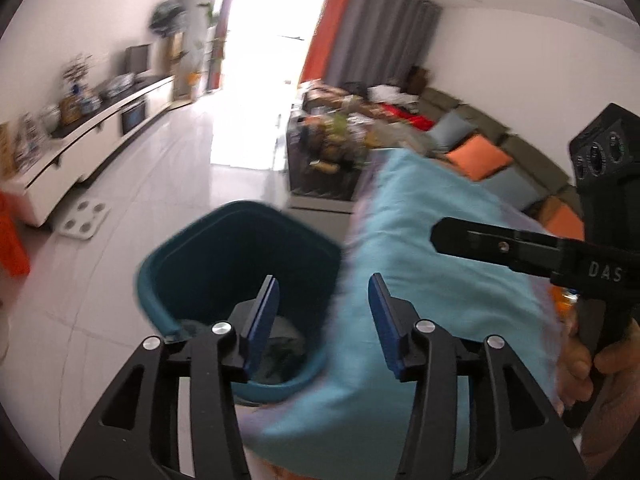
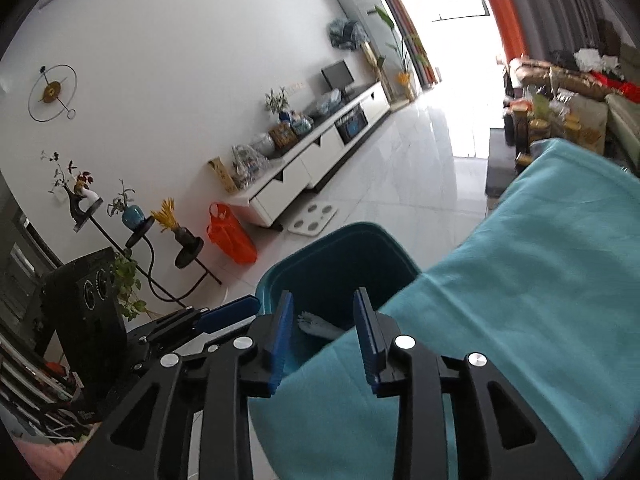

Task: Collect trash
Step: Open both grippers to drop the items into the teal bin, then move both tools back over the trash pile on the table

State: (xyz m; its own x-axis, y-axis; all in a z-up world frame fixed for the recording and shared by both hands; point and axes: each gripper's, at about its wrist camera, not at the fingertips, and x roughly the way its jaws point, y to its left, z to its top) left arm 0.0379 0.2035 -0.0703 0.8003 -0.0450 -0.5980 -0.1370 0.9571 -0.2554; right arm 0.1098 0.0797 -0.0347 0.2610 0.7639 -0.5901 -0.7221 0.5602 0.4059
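A teal trash bin stands on the floor beside a table covered with a light blue cloth. My left gripper is open and empty, above the bin's near rim. Dark trash lies at the bin's bottom. In the right wrist view the bin holds a pale piece of trash. My right gripper is open and empty, above the bin's edge and the cloth. The right gripper also shows in the left wrist view, over the cloth.
A white TV cabinet with ornaments runs along the wall. A white scale and an orange bag sit on the tiled floor. A plant stand is at the left. A cluttered sofa lies behind the table.
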